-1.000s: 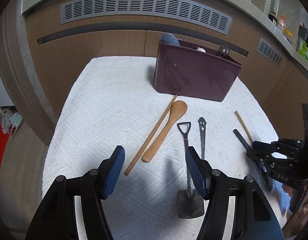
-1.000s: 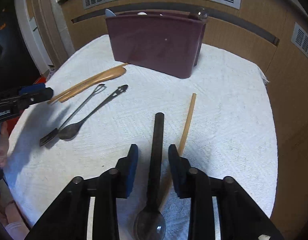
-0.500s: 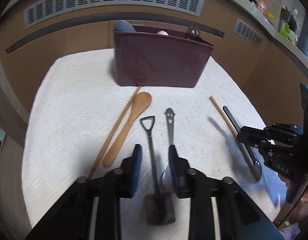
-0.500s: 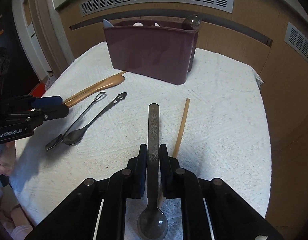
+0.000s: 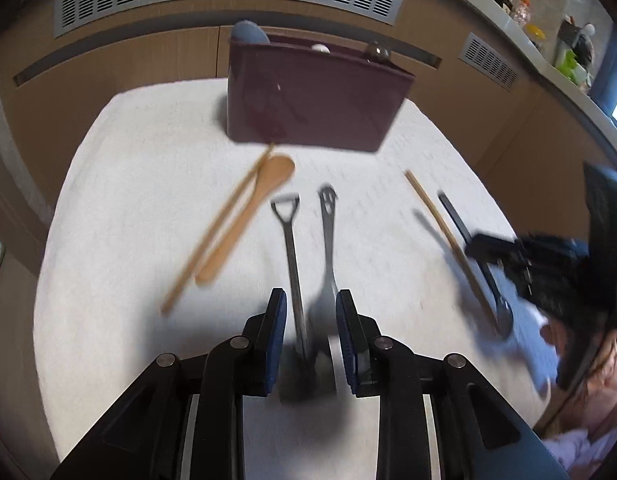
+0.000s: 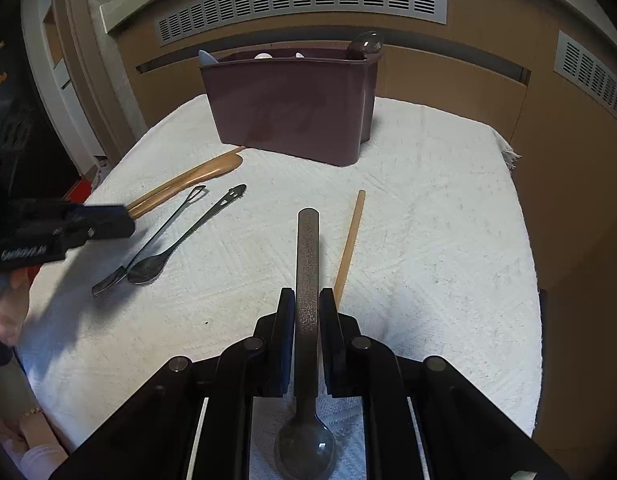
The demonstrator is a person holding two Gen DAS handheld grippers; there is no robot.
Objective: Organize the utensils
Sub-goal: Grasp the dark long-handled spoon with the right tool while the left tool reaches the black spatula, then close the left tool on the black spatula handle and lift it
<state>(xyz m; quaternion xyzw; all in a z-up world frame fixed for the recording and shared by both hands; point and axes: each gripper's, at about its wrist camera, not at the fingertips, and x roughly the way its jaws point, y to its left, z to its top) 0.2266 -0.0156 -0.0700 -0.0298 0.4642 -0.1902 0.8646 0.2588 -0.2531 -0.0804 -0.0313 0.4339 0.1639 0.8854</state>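
Since a second ago both my grippers have closed in: the right gripper (image 6: 306,306) clamps the dark spoon (image 6: 307,280) at centre frame, lifted slightly. My left gripper (image 5: 310,312) brackets two metal utensils (image 5: 292,248); whether its pads bite I cannot tell. Keep the spoon level toward the maroon bin (image 6: 288,116), upper centre.

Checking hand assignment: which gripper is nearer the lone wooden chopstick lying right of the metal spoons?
Right. The right gripper, shut on the dark spoon, sits right beside the wooden chopstick. The left gripper is farther off, over the two metal spoons.
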